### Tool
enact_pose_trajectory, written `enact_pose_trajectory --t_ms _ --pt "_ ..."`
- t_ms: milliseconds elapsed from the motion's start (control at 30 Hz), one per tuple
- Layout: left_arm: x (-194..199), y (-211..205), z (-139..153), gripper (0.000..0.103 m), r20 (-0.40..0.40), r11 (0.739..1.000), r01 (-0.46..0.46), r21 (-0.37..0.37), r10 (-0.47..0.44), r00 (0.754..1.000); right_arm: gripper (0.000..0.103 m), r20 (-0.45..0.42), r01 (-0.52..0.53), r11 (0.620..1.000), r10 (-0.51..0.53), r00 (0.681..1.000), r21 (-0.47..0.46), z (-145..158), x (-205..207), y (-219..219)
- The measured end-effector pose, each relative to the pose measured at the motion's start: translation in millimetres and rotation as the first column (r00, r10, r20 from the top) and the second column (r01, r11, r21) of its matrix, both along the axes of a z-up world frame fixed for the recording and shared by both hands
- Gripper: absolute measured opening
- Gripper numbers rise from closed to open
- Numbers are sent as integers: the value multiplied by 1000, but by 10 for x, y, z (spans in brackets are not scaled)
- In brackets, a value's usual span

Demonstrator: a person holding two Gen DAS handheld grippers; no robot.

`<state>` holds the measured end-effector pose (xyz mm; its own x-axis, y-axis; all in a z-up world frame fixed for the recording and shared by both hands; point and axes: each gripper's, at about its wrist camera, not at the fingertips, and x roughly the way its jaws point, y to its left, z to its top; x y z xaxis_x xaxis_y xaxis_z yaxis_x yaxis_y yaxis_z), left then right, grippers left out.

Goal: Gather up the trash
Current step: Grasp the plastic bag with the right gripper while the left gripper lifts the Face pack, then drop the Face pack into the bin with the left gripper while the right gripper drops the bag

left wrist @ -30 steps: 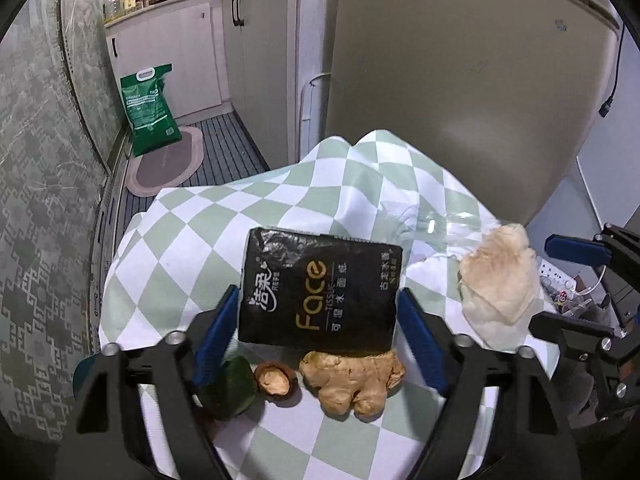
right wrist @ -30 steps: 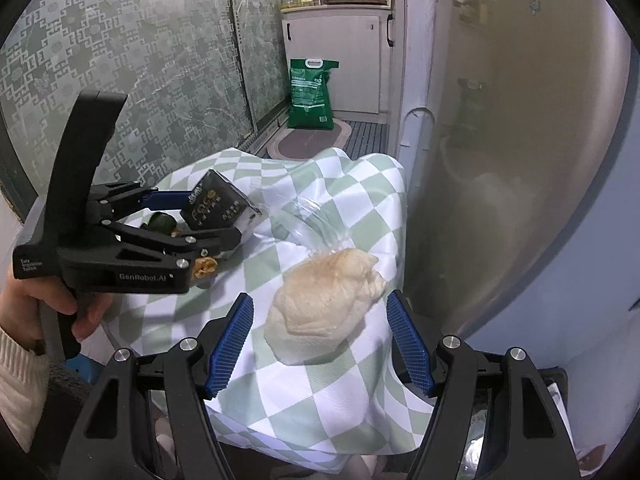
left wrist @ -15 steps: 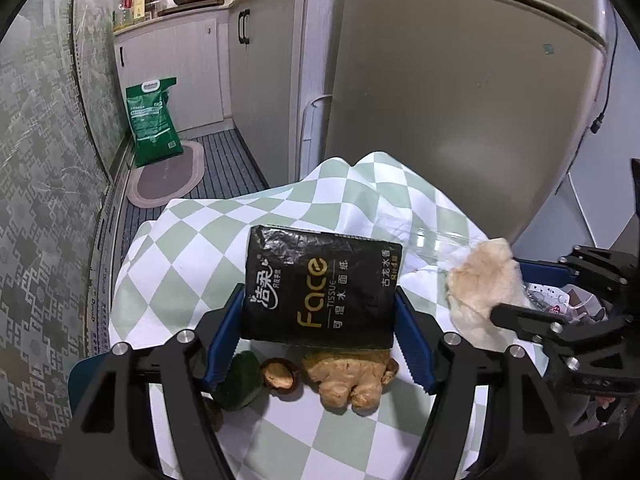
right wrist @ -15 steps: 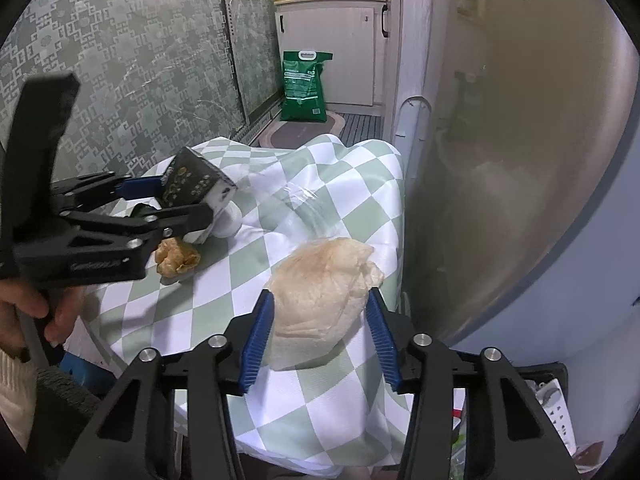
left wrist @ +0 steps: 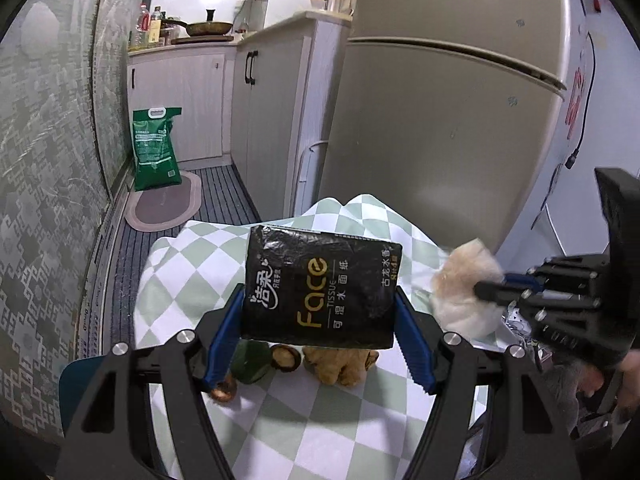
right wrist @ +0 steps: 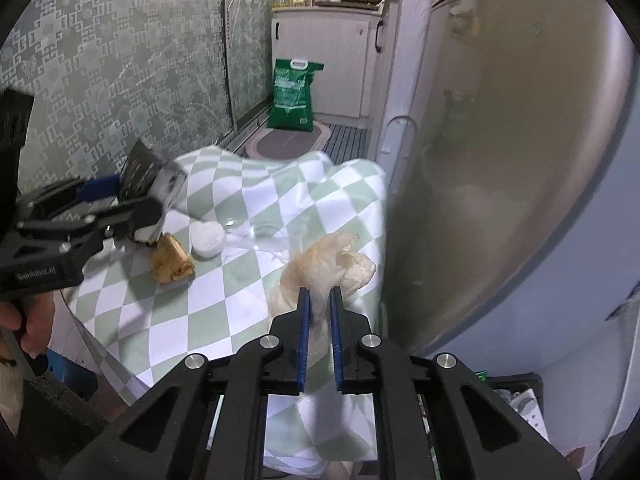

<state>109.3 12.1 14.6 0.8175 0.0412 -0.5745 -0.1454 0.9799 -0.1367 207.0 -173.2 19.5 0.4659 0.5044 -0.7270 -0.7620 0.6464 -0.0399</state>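
Observation:
A black tissue pack (left wrist: 320,288) hangs tilted above the checked tablecloth (left wrist: 192,264), and my left gripper (left wrist: 318,304) is shut on its two sides. The right wrist view shows that gripper (right wrist: 132,200) at the left with the pack (right wrist: 140,164) raised. A crumpled tan wrapper (right wrist: 328,264) lies near the table's right edge. My right gripper (right wrist: 319,292) is closing, and its blue pads pinch the wrapper's near end. In the left wrist view the wrapper (left wrist: 460,280) and the right gripper (left wrist: 492,286) are at the right.
Under the pack lie a ginger root (left wrist: 340,364), a brown shell (left wrist: 286,356) and a dark green piece (left wrist: 250,364). A white round wad (right wrist: 207,238) and clear plastic (right wrist: 256,236) sit mid-table. A fridge (left wrist: 440,120) stands close behind. A green sack (left wrist: 154,148) is on the floor.
The right jaws closed from wide apart onto the tan wrapper. The left gripper lifted the tissue pack off the cloth and tilted it up, uncovering the white wad.

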Motion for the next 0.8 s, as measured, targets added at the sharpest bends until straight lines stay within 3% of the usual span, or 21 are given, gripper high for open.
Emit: enact_pose_trajectory --t_ms 300,800 --pt "-239 129 81 72 33 1000 -19 -14 19 999 10 50 12 998 -16 999 67 353 -122 -83" --pt "-767 751 37 72 24 989 -147 -36 147 989 10 41 -122 989 119 992 87 444 -514 581"
